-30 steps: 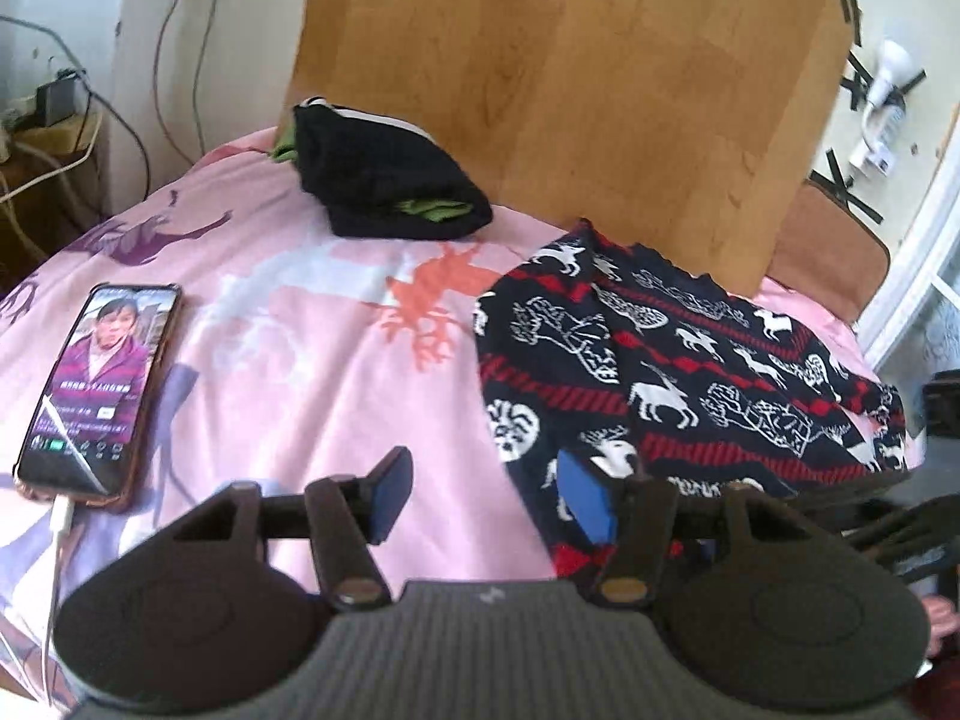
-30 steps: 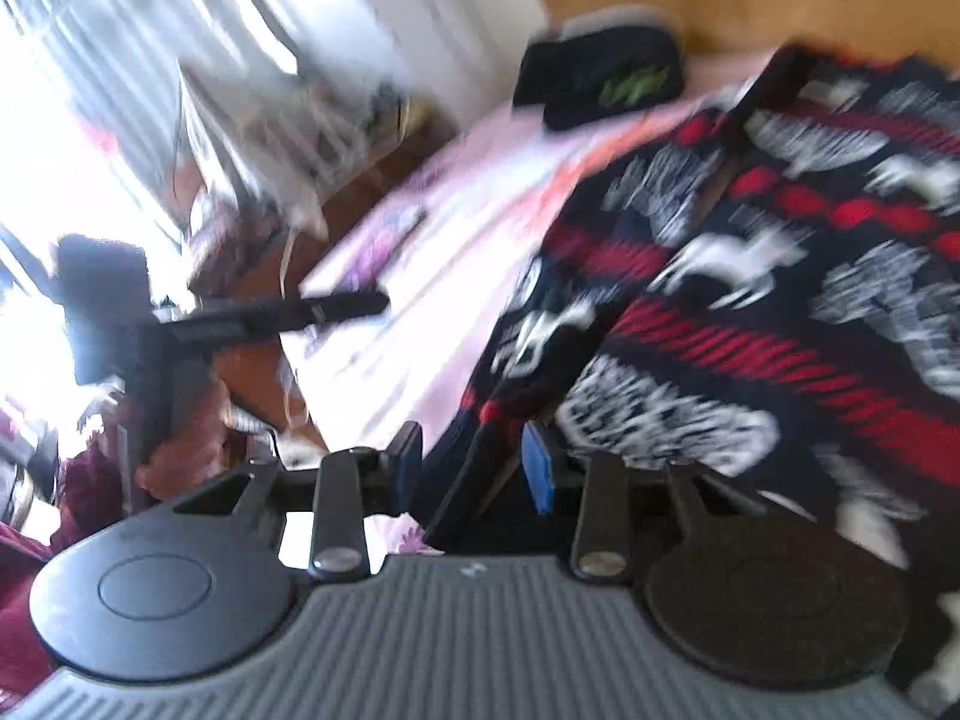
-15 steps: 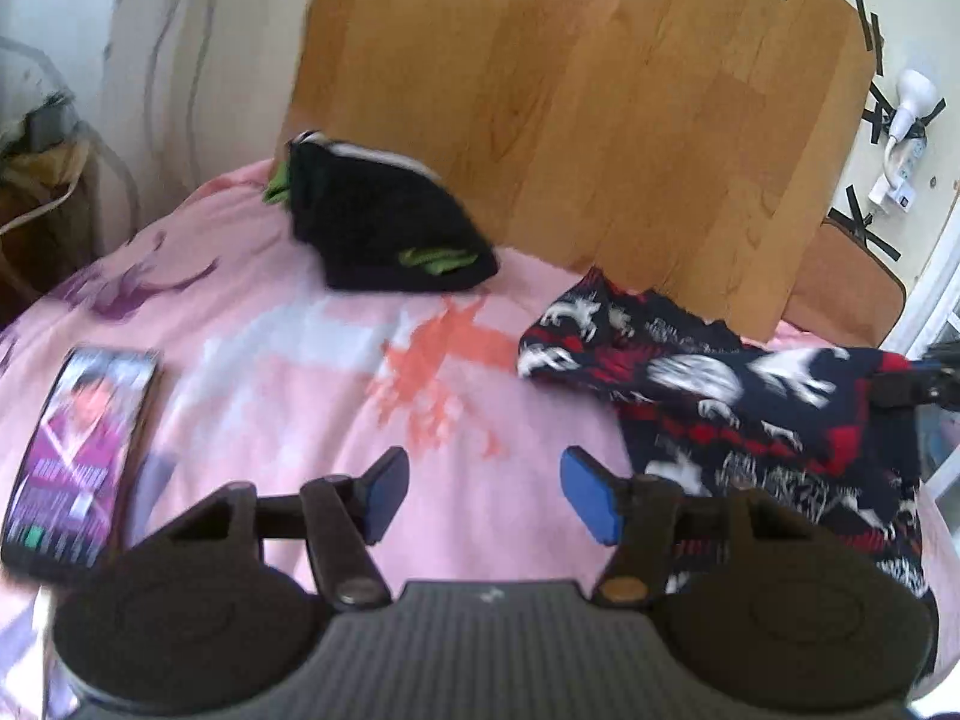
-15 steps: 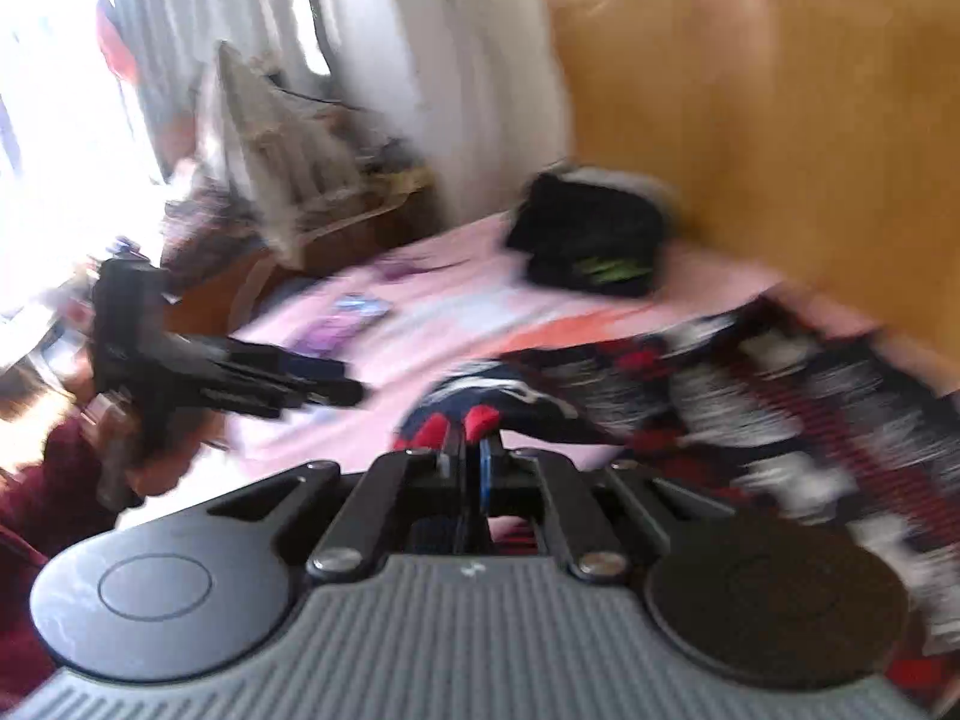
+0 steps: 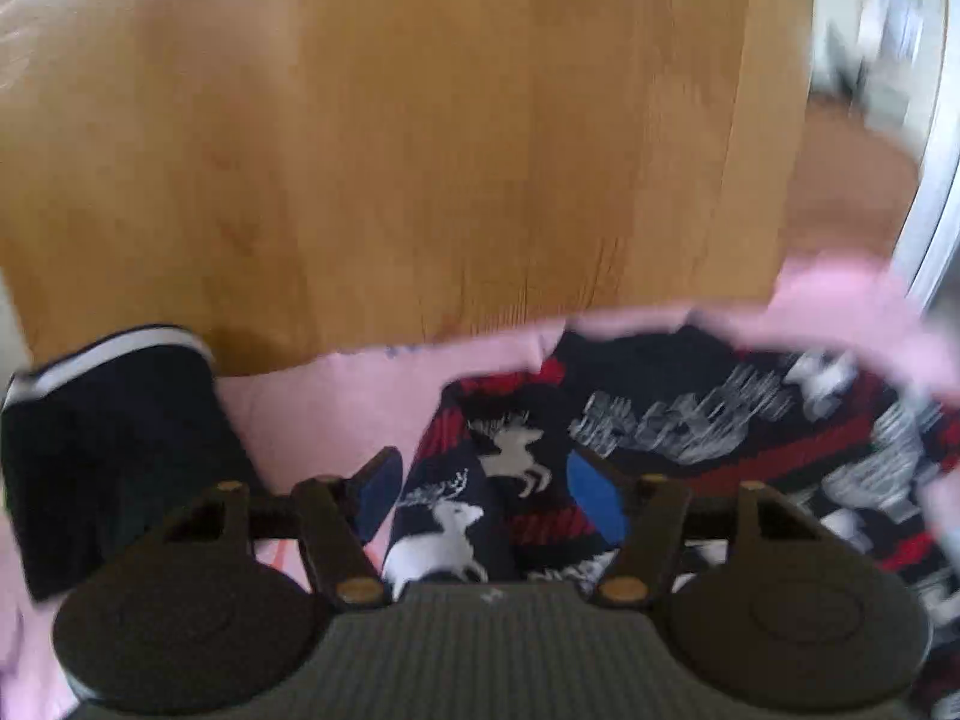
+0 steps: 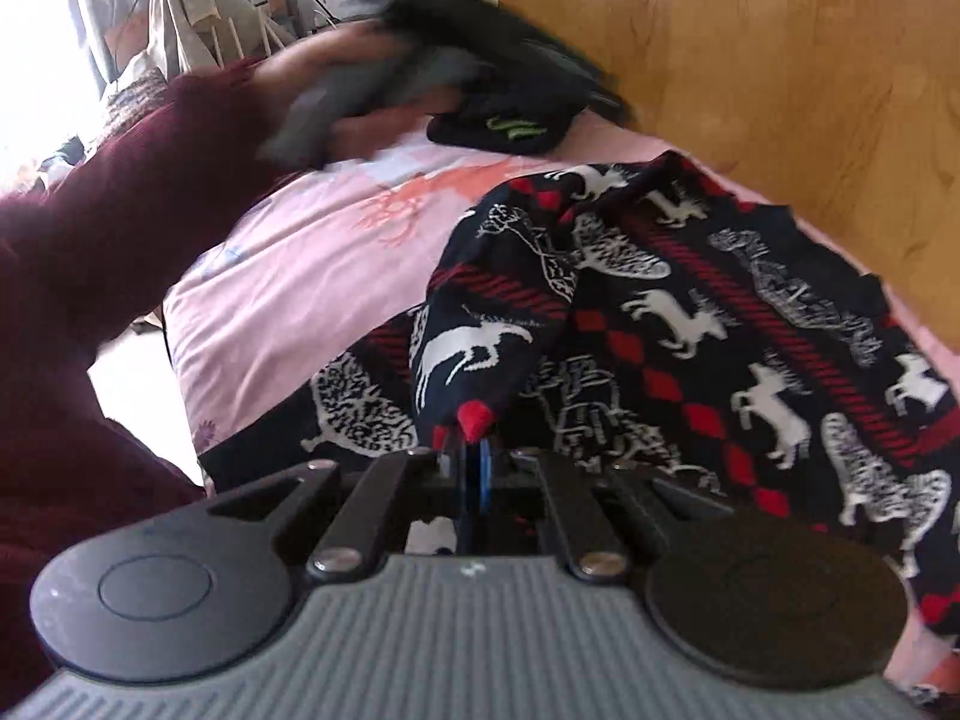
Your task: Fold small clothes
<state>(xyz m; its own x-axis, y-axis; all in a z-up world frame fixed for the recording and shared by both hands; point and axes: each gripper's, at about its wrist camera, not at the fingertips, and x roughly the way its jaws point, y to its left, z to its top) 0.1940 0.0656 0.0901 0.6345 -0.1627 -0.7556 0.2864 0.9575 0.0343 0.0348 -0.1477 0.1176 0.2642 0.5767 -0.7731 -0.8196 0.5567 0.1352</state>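
A navy sweater (image 5: 690,420) with white reindeer and red stripes lies rumpled on the pink bedsheet (image 5: 336,408), near the wooden headboard. My left gripper (image 5: 486,480) hovers over its near-left corner. Its jaws are opening, with the cloth below them and neither blue pad touching it. In the right wrist view my right gripper (image 6: 474,456) is shut on a red-tipped edge of the sweater (image 6: 690,312) and holds that fold up off the bed. This view is blurred where my left hand moves.
A folded black garment (image 5: 108,450) sits on the bed to the left, also seen as a black garment (image 6: 510,126) with a green logo. The wooden headboard (image 5: 420,150) rises right behind. An arm in a maroon sleeve (image 6: 90,240) crosses the left side.
My left gripper swept right toward the headboard, so the phone left its view. My right gripper shut on the sweater's edge and lifted it.
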